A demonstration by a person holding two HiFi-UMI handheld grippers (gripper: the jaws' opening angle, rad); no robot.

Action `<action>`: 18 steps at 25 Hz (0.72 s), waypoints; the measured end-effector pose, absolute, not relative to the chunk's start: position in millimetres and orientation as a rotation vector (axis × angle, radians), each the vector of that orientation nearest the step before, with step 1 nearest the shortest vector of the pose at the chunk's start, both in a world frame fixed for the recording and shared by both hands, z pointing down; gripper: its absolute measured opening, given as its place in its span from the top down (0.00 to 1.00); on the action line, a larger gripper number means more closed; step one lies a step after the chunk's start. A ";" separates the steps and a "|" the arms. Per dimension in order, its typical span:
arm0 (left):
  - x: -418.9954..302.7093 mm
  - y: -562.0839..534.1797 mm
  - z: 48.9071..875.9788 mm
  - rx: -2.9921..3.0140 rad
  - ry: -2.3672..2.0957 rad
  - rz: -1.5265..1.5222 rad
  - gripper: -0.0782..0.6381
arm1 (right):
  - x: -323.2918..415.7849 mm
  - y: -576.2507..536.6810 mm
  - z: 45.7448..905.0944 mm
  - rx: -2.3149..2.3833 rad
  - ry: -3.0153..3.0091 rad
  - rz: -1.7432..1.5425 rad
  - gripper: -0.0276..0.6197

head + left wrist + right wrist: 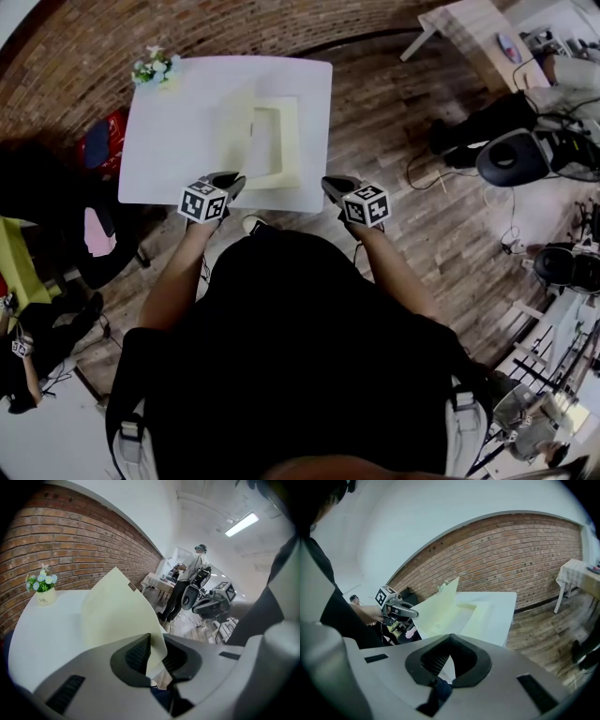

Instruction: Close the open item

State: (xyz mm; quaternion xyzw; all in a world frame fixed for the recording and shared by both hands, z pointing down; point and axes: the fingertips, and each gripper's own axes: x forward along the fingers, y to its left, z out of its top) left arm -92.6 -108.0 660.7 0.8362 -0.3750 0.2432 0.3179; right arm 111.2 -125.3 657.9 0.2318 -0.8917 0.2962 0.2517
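Note:
A pale yellow box lies open near the front edge of the white table. Its lid stands raised on the left side. My left gripper is shut on the lid's near corner; in the left gripper view the lid runs in between the two jaws. My right gripper hovers at the table's front edge, right of the box, shut on nothing. In the right gripper view its jaws meet at the tips, with the box, the lid and the left gripper beyond.
A small pot of flowers stands at the table's far left corner. A red item and dark furniture sit left of the table. To the right, on the wood floor, are another table, equipment and cables. A person stands far off.

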 end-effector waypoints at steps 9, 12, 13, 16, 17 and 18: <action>-66.2 -113.1 670.6 2.202 -0.909 0.680 0.82 | 124.0 -127.9 663.9 0.640 -2.406 0.830 0.93; -59.7 -113.8 675.6 2.201 -0.880 0.689 0.82 | 126.1 -127.5 665.6 0.644 -2.399 0.840 0.93; -57.8 -114.4 676.9 2.200 -0.871 0.691 0.82 | 126.6 -127.4 666.4 0.645 -2.397 0.843 0.93; -50.9 -117.1 681.0 2.202 -0.844 0.702 0.82 | 129.5 -127.2 669.0 0.649 -2.388 0.852 0.93; -48.7 -118.1 682.4 2.203 -0.836 0.706 0.82 | 130.3 -127.3 669.9 0.650 -2.386 0.855 0.93; -46.5 -119.0 683.8 2.203 -0.827 0.709 0.82 | 131.1 -127.4 670.8 0.652 -2.383 0.858 0.93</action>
